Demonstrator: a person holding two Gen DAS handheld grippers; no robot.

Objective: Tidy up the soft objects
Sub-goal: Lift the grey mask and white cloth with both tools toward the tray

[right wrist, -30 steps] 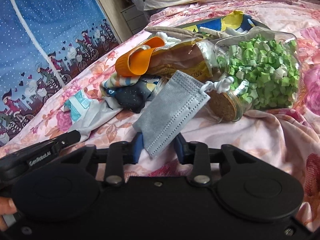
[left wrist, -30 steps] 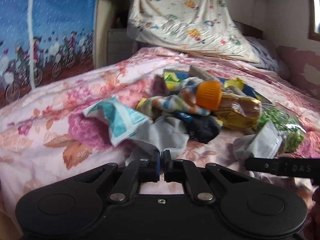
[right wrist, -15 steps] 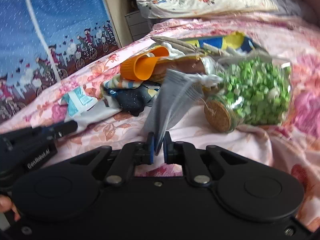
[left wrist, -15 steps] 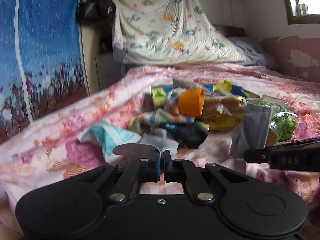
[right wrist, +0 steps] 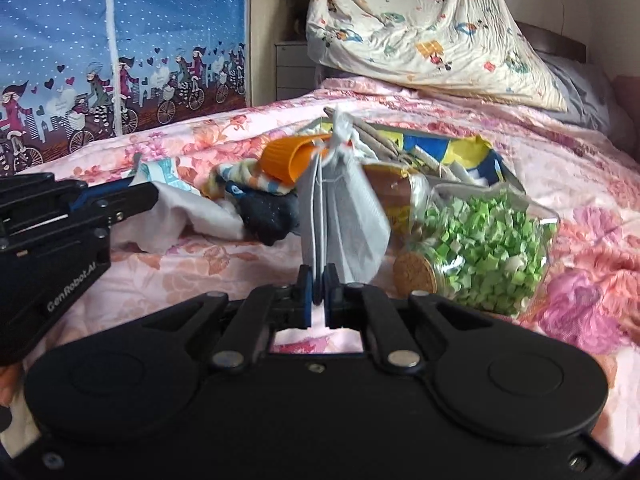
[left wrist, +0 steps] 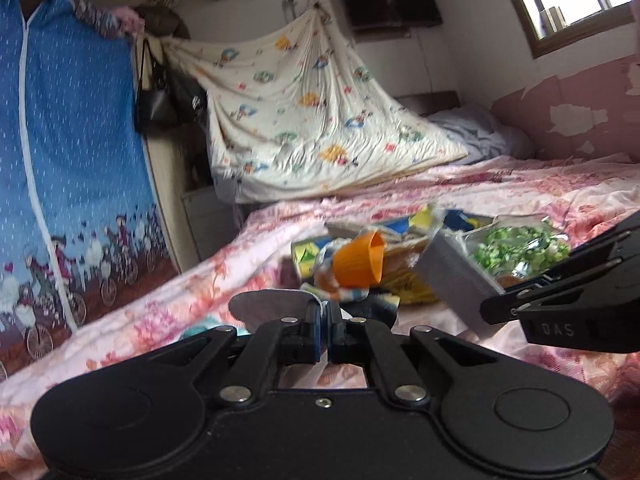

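The grey face mask (right wrist: 340, 216) stands upright between the pads of our right gripper (right wrist: 319, 292), whose jaws have just been closing and now pinch its lower edge; the mask rises straight ahead of the fingertips, folded along its length, with its white ear loop (right wrist: 338, 132) bunched at the top. From the left wrist view the same mask (left wrist: 456, 276) hangs off to the right of our left gripper (left wrist: 324, 320), with the right gripper's black body (left wrist: 568, 300) reaching in from that side. Our left gripper is pressed together on a piece of grey-white cloth (left wrist: 272, 306), which bulges out just left of its fingertips; in the right wrist view that cloth (right wrist: 188, 212) trails away from the left gripper (right wrist: 136, 200) toward the pile. Ahead of both tools, on the pink floral bedspread (right wrist: 540, 152), lies the pile: an orange cup (right wrist: 292, 156) on its side, a striped sock (right wrist: 240, 176), a dark sock (right wrist: 268, 212) just beyond the mask, and a teal-and-white packet (right wrist: 164, 172) near the left gripper. To the right of the right gripper's fingertips lies a corked jar of green paper bits (right wrist: 488, 248), on its side, touching the bedspread.
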